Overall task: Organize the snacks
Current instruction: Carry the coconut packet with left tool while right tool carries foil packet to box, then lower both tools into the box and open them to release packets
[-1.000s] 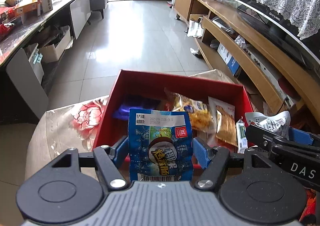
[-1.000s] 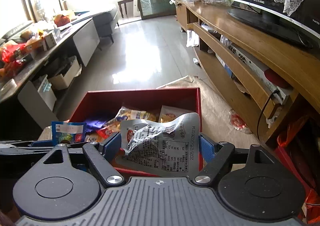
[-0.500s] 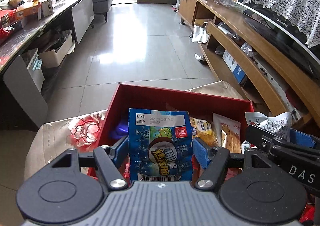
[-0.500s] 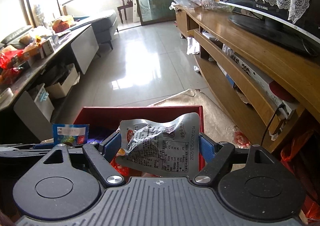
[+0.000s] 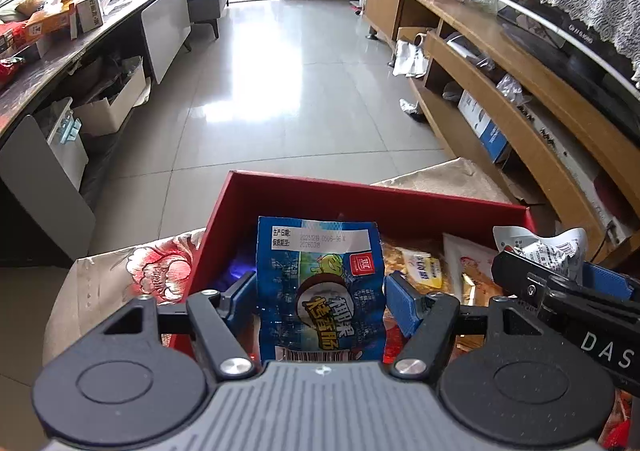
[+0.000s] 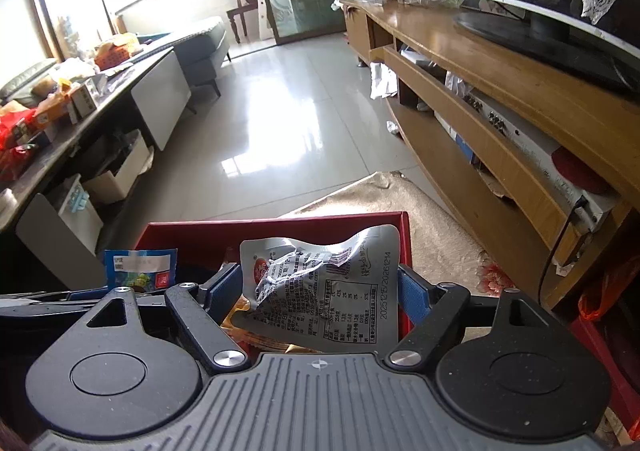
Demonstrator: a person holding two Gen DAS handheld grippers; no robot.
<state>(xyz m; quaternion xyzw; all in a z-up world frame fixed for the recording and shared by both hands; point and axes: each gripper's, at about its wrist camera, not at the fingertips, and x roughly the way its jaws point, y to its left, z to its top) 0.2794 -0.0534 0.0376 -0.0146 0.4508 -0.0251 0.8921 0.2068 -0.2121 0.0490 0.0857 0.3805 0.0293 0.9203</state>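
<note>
**Two soft snack bags held over the red box**

The left gripper (image 5: 320,301) has its blue pads pressed on both sides of a shiny blue plastic snack bag with a white date label (image 5: 320,283). The bag stands upright between the pads, its top sticking up above them. It looks light and thin, and puffy in the middle. I think it would crinkle and slide if squeezed too softly, and whatever is inside might crush if squeezed too hard. Holding it by its flat side edges, as now, looks like the safest place.

The right gripper (image 6: 320,293) is closed on a crumpled silver foil snack packet with small black print (image 6: 324,291). This one is wrinkled and floppy, and it leans to one side. The foil looks slippery, so a grip near the middle should hold better than a grip on a corner.

Both bags hang just above a red cardboard box with straight, stiff walls (image 5: 360,193). Inside it lie more packets: a yellow crinkly snack bag (image 5: 420,265) and a pale flat packet (image 5: 468,267) beside it.

The box sits on a beige cloth with red flowers (image 5: 152,271), which looks soft. Beyond it are a shiny grey tile floor (image 5: 288,83) and a long smooth wooden TV cabinet (image 6: 500,107) on the right.
</note>
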